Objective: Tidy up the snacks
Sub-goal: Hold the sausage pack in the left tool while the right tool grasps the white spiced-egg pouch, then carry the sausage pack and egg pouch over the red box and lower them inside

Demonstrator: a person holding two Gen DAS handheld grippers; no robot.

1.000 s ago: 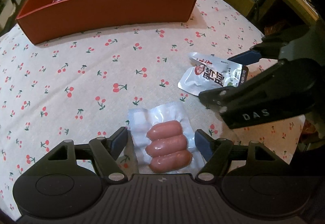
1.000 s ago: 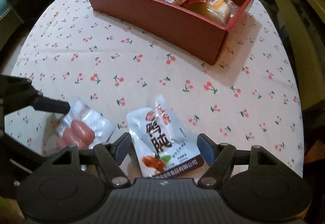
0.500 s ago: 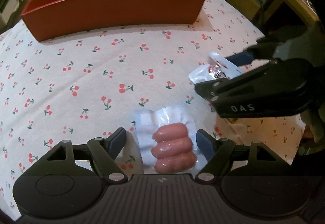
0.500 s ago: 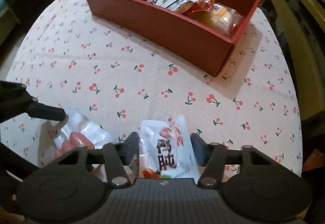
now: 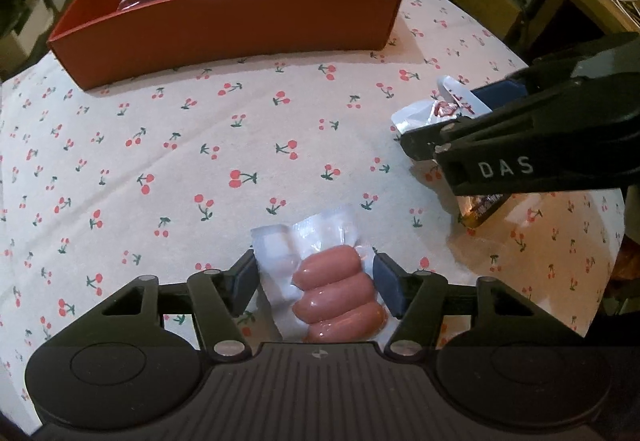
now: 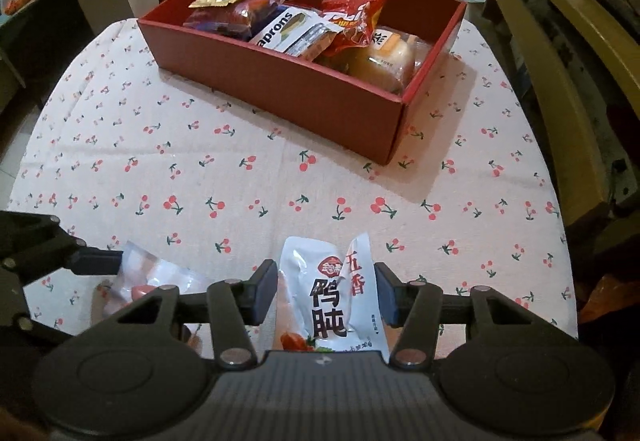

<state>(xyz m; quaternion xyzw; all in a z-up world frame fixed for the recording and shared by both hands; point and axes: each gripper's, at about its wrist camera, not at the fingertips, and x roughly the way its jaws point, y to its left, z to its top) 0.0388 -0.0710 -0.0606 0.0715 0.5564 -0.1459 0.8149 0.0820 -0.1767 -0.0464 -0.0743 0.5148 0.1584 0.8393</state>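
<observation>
Low centre of the left view: left gripper (image 5: 314, 273) clenched on sausage pack (image 5: 334, 297), seemingly lifted for the red box (image 5: 224, 25) at top. Right view only: right gripper (image 6: 326, 287) grasping white pouch (image 6: 332, 305), its printed face readable, box contents plainer.

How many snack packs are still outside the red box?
2: the sausage pack between the left gripper fingers, the white pouch between the right gripper fingers.
</observation>
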